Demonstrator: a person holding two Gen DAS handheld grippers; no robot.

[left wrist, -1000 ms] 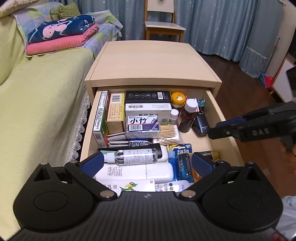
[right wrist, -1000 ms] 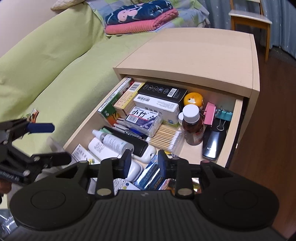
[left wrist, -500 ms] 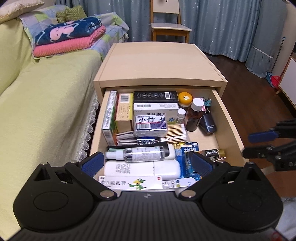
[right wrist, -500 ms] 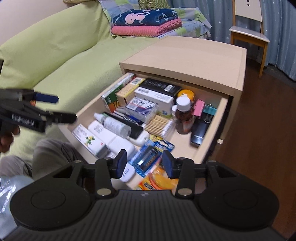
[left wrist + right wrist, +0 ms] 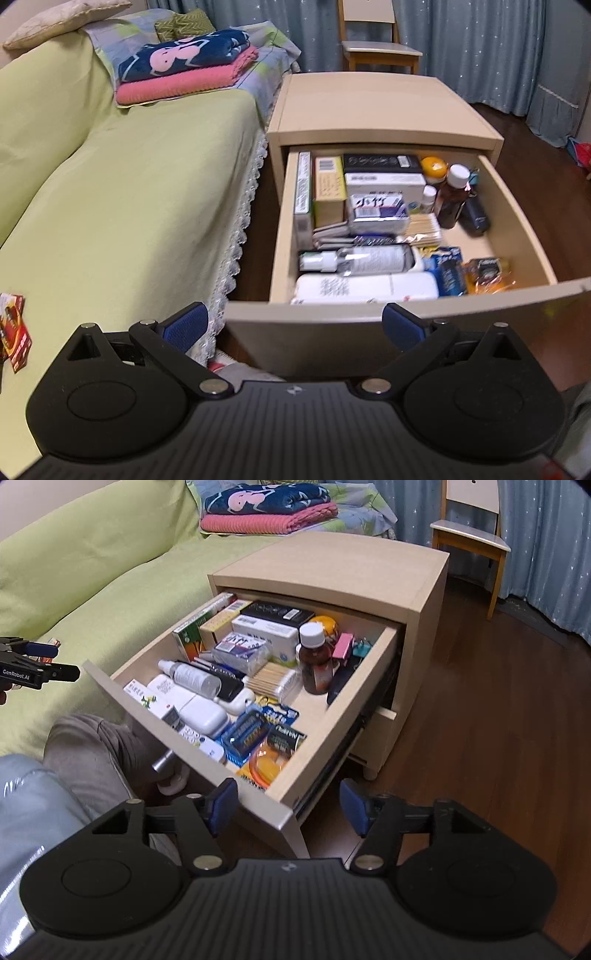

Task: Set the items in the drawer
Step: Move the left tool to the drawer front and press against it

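Note:
The top drawer (image 5: 314, 332) of a light wooden nightstand (image 5: 369, 103) stands pulled out and packed with items: boxes, a brown bottle (image 5: 452, 199), a clear spray bottle (image 5: 362, 258), a white case (image 5: 369, 288) and blue battery packs. My left gripper (image 5: 293, 326) is open and empty, held just in front of the drawer's front panel. My right gripper (image 5: 288, 805) is also open and empty, level with the drawer's (image 5: 340, 720) near right corner. In the right wrist view the left gripper (image 5: 37, 664) hovers over the sofa, left of the drawer.
A green-covered sofa (image 5: 129, 203) runs along the left, with a red packet (image 5: 13, 332) on its seat and folded blankets (image 5: 184, 66) at the far end. A person's grey-trousered knee (image 5: 92, 746) sits below the drawer front. A wooden chair (image 5: 380, 48), curtains and dark floor (image 5: 480, 720) lie beyond.
Both grippers have drawn back from above the drawer contents to in front of it. The left one shifted left toward the sofa. The right one's fingers have spread wider.

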